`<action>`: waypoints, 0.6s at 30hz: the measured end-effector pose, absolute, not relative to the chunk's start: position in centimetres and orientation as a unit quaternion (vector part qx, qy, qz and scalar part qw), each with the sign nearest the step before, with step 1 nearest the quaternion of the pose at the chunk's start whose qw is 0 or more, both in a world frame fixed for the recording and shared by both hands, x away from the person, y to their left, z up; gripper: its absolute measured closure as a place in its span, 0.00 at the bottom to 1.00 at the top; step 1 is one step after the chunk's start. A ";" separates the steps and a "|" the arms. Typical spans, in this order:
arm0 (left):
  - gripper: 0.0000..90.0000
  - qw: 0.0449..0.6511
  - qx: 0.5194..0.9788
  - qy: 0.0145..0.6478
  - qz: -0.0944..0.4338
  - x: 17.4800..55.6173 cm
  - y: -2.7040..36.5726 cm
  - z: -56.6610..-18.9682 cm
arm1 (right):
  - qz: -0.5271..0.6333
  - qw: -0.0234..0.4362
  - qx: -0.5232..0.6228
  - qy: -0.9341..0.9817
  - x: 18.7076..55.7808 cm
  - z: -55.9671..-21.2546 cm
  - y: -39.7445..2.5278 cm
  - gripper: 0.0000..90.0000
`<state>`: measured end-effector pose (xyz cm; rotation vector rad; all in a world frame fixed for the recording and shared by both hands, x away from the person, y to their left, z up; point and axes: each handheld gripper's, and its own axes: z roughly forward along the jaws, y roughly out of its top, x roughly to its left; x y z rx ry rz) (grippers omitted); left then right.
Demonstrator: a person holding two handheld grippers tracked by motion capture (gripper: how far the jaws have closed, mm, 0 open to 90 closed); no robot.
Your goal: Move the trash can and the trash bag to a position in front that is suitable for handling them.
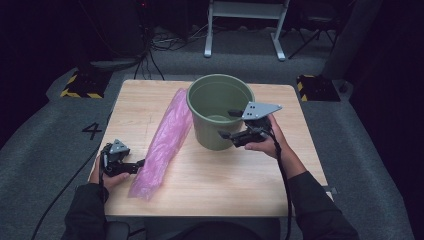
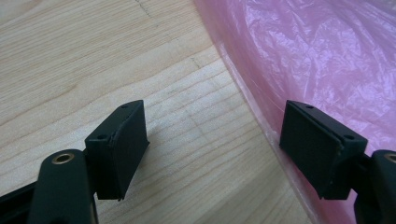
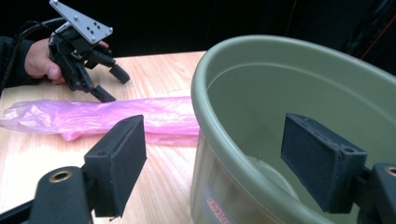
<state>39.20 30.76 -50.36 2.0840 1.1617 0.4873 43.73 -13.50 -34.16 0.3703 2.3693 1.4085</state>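
Wooden surface (image 1: pixel 210 170): pink bag (image 1: pixel 162 142) lies beside green bucket (image 1: pixel 220 112). Right gripper (image 1: pixel 234 125) jaws open astride rim; close firmly. Left gripper (image 1: pixel 135 166) jaws open at bag edge; pinch one layer.

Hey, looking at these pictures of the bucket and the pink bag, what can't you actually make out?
- Bucket floor: high view, near wall hides most of it; right gripper view, rim covers it.
- Red print on bucket: right gripper view, cut by bottom edge.
- Bag contents, if any: film too cloudy.
- Bag beside bucket: touching or apart, unclear.
- Left gripper and bag: contact unclear.
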 end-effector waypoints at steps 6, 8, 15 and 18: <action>0.26 0.346 0.803 0.447 0.188 39.2 30.8 -50.4 | 0.481 0.164 0.137 0.850 45.1 -34.8 -12.2 0.31; 0.26 0.346 0.803 0.447 0.188 39.2 30.8 -50.4 | 0.473 0.159 0.134 0.856 45.4 -35.1 -11.9 0.41; 0.25 0.346 0.803 0.447 0.187 39.2 30.8 -50.4 | 0.449 0.164 0.113 0.871 46.3 -35.1 -11.5 0.69; 0.25 0.347 0.803 0.447 0.187 39.2 30.7 -50.4 | 0.446 0.154 0.100 0.876 46.5 -35.0 -11.8 0.72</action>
